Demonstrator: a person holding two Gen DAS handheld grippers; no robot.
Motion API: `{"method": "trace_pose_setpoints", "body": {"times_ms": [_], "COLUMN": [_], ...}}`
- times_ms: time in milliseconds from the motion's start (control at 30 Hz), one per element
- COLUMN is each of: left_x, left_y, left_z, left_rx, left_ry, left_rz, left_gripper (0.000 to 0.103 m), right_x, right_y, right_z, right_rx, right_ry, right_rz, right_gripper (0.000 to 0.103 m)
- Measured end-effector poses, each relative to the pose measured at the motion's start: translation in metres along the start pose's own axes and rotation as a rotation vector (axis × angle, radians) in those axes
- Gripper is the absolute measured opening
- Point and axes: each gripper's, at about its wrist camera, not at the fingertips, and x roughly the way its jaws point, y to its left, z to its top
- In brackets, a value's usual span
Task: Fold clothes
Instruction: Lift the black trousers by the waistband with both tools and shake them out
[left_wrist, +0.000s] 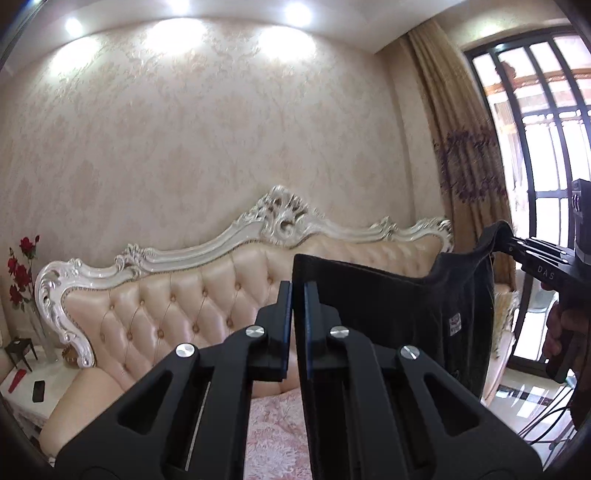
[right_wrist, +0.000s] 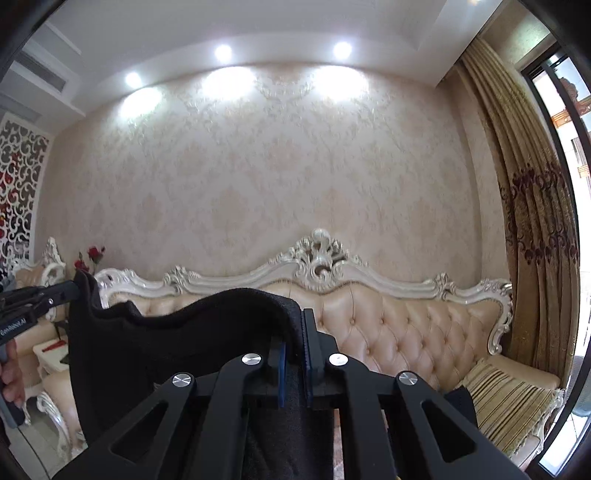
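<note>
Both wrist cameras sit just behind their own fingers, held high and looking level across the room at the far tufted sofa (left_wrist: 177, 306) and wallpapered wall (right_wrist: 258, 184). Each catches the other gripper at its frame edge; both share the right-hand curtain (left_wrist: 454, 147).

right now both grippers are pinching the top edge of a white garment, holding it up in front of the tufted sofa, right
Not quite: the garment is black, not white, as both wrist views show. The rest holds: the left gripper and right gripper each pinch its top edge, holding it up in front of the tufted sofa.
</note>
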Motion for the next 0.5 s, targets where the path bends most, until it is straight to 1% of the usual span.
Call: {"method": "trace_pose_setpoints", "body": {"times_ms": [133, 200, 267, 300, 433, 500], "left_x": [0.081, 0.126, 0.178, 0.206, 0.306, 0.357], "left_y": [0.008, 0.014, 0.020, 0.026, 0.053, 0.068], "left_z": [-0.023, -0.038, -0.055, -0.065, -0.102, -0.126], "left_rx": [0.008, 0.007, 0.019, 0.018, 0.001, -0.024], "left_ry": [0.083, 0.125, 0.164, 0.188, 0.270, 0.324], "left_rz": [0.067, 0.101, 0.133, 0.146, 0.180, 0.182], "left_gripper": [0.008, 0.008, 0.008, 0.008, 0.008, 0.008], "right_x": [0.083, 0.132, 0.191, 0.213, 0.323, 0.375], "right_y": [0.002, 0.002, 0.002, 0.002, 0.005, 0.004], "right_z": [-0.029, -0.047, -0.070, -0.079, -0.125, -0.150], "right_rx": [-0.025, -0.033, -0.019, -0.017, -0.024, -0.020], "right_ry": [0.070, 0.103, 0.149, 0.163, 0.249, 0.301], "right_rz": [-0.027, -0.040, -0.035, -0.039, -0.043, -0.042], "right_gripper": [0.007, 0.007, 0.007, 0.007, 0.007, 0.007]}}
